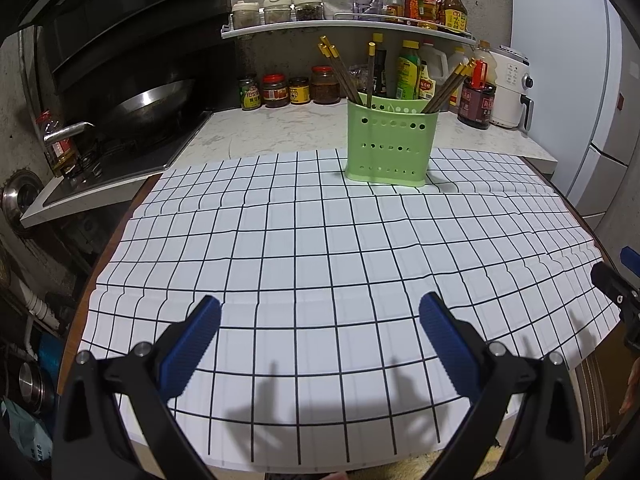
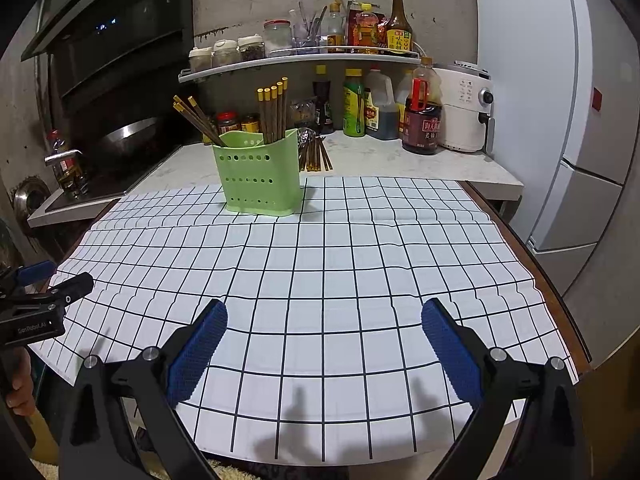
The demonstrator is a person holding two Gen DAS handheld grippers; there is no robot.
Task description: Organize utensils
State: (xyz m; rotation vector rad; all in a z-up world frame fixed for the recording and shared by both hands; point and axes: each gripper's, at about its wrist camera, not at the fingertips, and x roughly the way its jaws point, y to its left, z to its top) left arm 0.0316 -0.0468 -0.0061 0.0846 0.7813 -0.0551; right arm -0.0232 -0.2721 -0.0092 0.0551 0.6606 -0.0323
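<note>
A green perforated utensil holder (image 1: 390,140) (image 2: 260,172) stands at the far side of the white grid cloth (image 1: 320,248) (image 2: 320,256). Brown chopsticks with gold ends (image 1: 340,70) (image 2: 274,114) stick out of it in separate bunches. More chopsticks (image 2: 316,156) lie on the counter just behind the holder, seen in the right wrist view. My left gripper (image 1: 320,312) hangs open over the near part of the cloth, nothing between its blue pads. My right gripper (image 2: 324,316) is open too, empty, over the near cloth, to the right of the left one.
Sauce bottles and jars (image 1: 288,90) (image 2: 380,108) line the marble counter and the shelf (image 1: 344,24) behind. A white air fryer (image 1: 512,88) (image 2: 466,108) stands at the back right, a wok (image 1: 148,104) on the stove at left. The round table's edge (image 2: 556,292) curves close right.
</note>
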